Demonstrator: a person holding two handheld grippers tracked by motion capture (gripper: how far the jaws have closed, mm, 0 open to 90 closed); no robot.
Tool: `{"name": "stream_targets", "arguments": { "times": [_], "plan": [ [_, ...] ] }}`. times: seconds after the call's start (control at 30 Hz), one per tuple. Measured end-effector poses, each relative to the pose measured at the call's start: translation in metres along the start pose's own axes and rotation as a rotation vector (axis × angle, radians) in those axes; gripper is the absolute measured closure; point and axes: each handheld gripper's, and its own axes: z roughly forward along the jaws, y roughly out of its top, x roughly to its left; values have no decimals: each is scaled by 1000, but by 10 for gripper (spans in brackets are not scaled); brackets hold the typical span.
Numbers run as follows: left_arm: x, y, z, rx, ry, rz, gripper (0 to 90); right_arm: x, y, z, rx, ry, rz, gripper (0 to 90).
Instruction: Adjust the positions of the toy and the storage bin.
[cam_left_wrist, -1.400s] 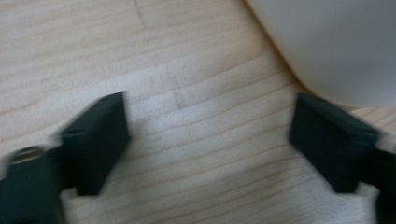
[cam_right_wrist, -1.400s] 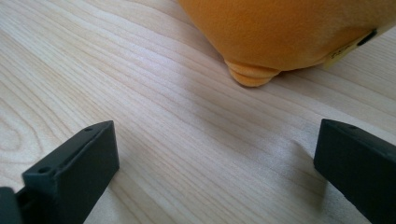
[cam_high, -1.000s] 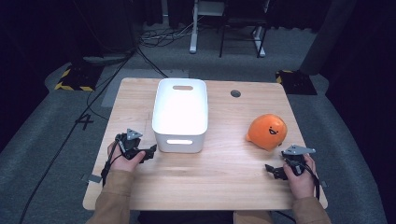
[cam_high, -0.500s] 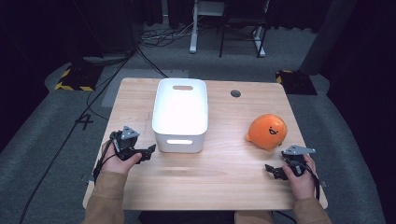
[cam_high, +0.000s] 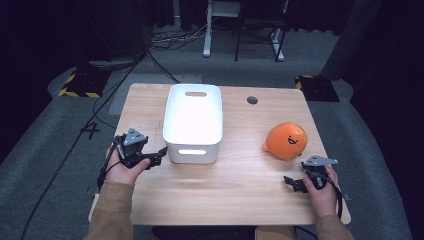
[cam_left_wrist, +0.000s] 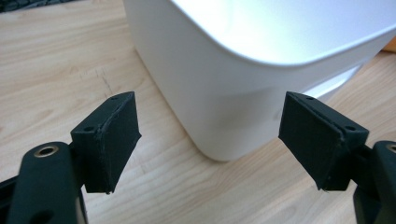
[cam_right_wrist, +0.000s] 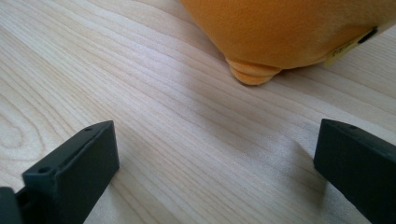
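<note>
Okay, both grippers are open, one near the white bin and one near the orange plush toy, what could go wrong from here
1. The left gripper sits close to the white bin's near corner; pushing forward could shove the light-looking bin across the table rather than grip it.
2. The orange plush toy is rounded and soft, so the right gripper might nudge it into a roll or pinch only a fold.
3. The toy lies fairly near the table's right edge; a push outward could send it off.
</note>
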Motion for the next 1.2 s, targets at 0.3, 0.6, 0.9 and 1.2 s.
{"name": "stream_targets", "arguments": {
  "times": [0.3,0.6,0.9,1.2],
  "plan": [
    [-4,13,2,-116,-20,6,215,0,0,0,-1,1,1,0],
    [-3,25,9,-229,-22,-3,230,0,0,0,-1,1,1,0],
    [2,25,29,-226,9,50,274,0,0,0,-1,1,1,0],
    [3,21,47,-154,16,58,297,0,0,0,-2,4,-2,1]
  ]
}}
